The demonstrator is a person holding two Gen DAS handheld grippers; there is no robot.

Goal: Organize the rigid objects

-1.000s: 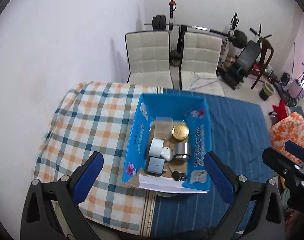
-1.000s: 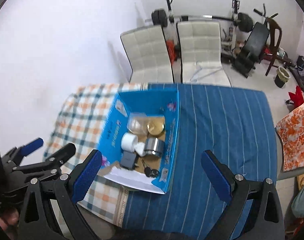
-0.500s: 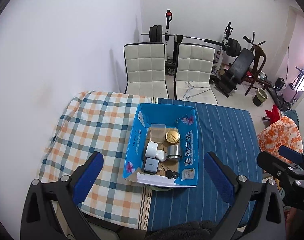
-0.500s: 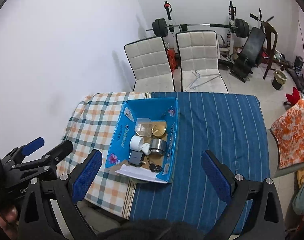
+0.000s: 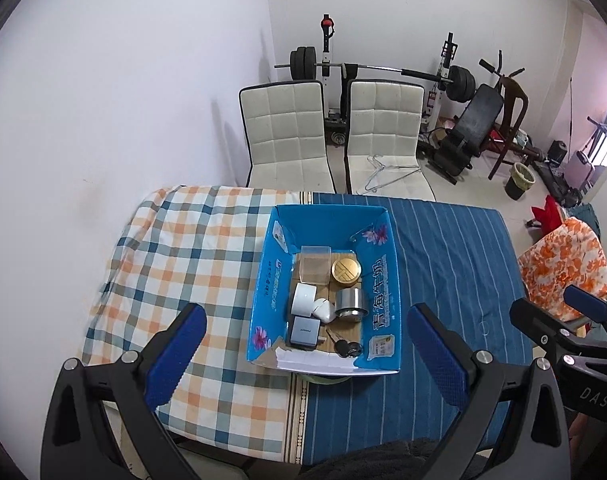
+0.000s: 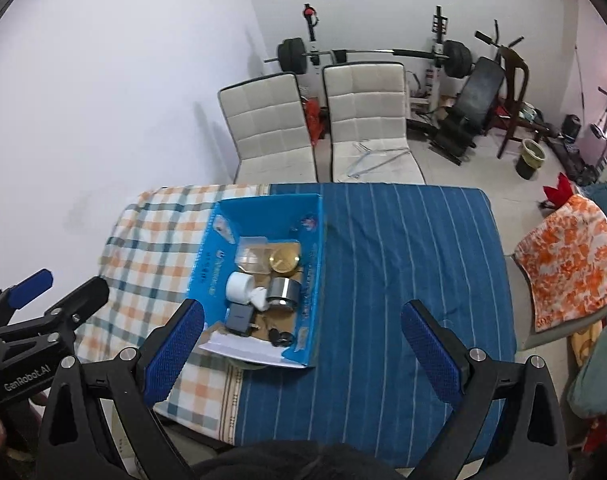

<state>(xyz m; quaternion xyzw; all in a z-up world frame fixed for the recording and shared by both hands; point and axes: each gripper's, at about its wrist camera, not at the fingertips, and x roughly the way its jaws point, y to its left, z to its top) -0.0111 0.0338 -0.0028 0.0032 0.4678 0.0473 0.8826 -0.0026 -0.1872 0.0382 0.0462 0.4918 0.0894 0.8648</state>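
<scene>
A blue cardboard box (image 5: 383, 276) (image 6: 207, 256) sits mid-table, where the checked cloth meets the striped one. Inside lie a clear plastic case (image 5: 314, 265), a gold round tin (image 5: 346, 270) (image 6: 284, 261), a white cylinder (image 5: 304, 298) (image 6: 238, 287), a steel cup (image 5: 349, 301) (image 6: 283, 291), a grey adapter (image 5: 304, 330) (image 6: 240, 316) and black keys (image 5: 348, 347). My left gripper (image 5: 302, 356) hangs open high above the box's near end. My right gripper (image 6: 301, 354) is open too, high over the box's near right corner. Both are empty.
The table carries a checked cloth (image 5: 191, 264) on the left and a blue striped cloth (image 5: 451, 264) on the right. Two white chairs (image 5: 287, 136) stand behind it, gym gear (image 5: 467, 120) at the back, and an orange floral chair (image 6: 575, 260) at the right.
Both grippers have risen and pulled back from the table, so the box looks smaller and more of the room shows. Both stay open and empty.
</scene>
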